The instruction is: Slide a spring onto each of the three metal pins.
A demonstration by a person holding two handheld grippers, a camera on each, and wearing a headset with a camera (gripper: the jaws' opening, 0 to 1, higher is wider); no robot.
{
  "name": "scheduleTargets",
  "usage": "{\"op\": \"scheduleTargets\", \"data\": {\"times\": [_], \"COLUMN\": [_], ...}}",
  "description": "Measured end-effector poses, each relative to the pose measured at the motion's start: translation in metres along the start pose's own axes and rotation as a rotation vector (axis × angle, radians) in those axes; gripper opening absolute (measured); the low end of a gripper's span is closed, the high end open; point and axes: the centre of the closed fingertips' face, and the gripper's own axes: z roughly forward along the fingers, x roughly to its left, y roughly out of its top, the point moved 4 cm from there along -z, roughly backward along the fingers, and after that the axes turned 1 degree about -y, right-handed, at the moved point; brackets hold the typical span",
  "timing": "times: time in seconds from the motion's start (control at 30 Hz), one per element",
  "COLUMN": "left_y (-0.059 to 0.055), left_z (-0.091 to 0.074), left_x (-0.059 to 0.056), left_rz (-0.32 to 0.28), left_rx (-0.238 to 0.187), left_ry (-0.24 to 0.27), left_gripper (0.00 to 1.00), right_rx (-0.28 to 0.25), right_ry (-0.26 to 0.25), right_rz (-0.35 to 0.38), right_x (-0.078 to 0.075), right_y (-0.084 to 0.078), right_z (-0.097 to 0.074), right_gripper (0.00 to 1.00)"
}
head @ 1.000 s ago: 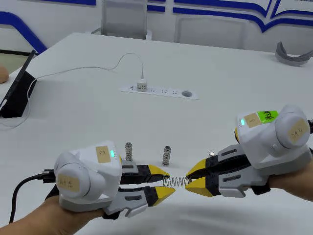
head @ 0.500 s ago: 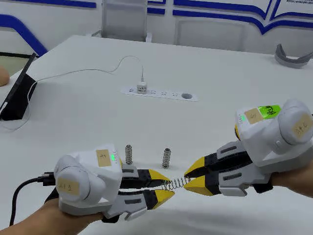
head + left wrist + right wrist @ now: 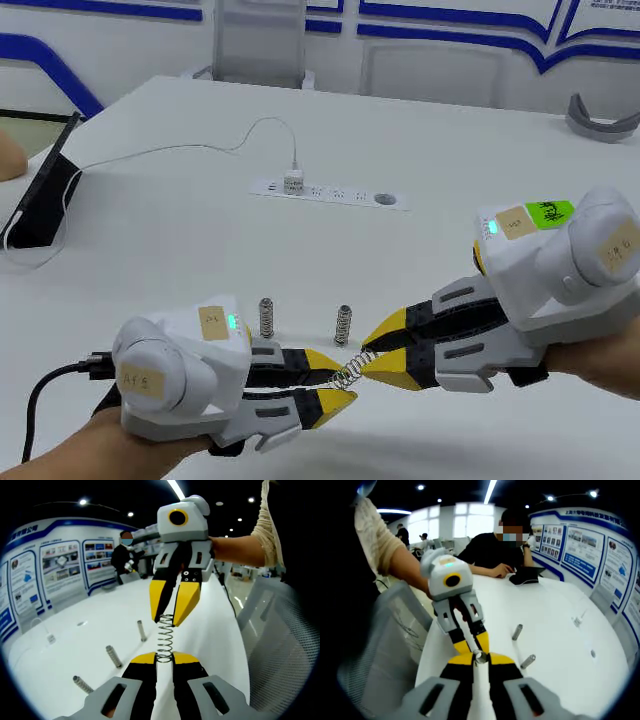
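Observation:
A small coil spring (image 3: 348, 372) spans the gap between my two grippers just above the white table (image 3: 180, 230). My left gripper (image 3: 335, 380) is shut on one end; in the left gripper view the spring (image 3: 164, 636) rises from its yellow tips (image 3: 163, 657). My right gripper (image 3: 368, 358) pinches the other end, and its yellow fingers (image 3: 187, 597) point down at me in that view. Two pins wearing springs (image 3: 266, 318) (image 3: 343, 323) stand just behind the grippers. A bare metal pin (image 3: 142, 630) stands beyond two sprung pins (image 3: 114, 656) (image 3: 82, 685).
A white power strip (image 3: 325, 190) with a plugged cable lies mid-table. A dark tablet (image 3: 40, 200) leans at the left edge. A seated person (image 3: 505, 545) is at the table's far side. A black cable (image 3: 40, 395) trails from my left gripper.
My right gripper has moved left toward the left one, and the spring between them now looks shorter. The left gripper has hardly moved.

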Motion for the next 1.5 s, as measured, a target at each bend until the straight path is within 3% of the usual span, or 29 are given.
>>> {"op": "scheduleTargets", "data": {"times": [0.43, 1.27, 1.5], "left_y": [0.005, 0.008, 0.006], "left_z": [0.001, 0.004, 0.004], "left_x": [0.002, 0.005, 0.005], "left_rz": [-0.017, -0.006, -0.017], "left_rx": [-0.015, -0.026, -0.023], "left_ry": [0.003, 0.015, 0.018], "left_gripper": [0.11, 0.11, 0.19], "right_rx": [-0.053, -0.098, -0.097], "right_ry": [-0.019, -0.047, -0.065], "right_rz": [-0.007, 0.047, 0.058], "right_x": [-0.001, -0.003, -0.006], "right_y": [0.014, 0.017, 0.016], "right_z": [0.004, 0.005, 0.001], "right_gripper": [0.12, 0.12, 0.12]}}
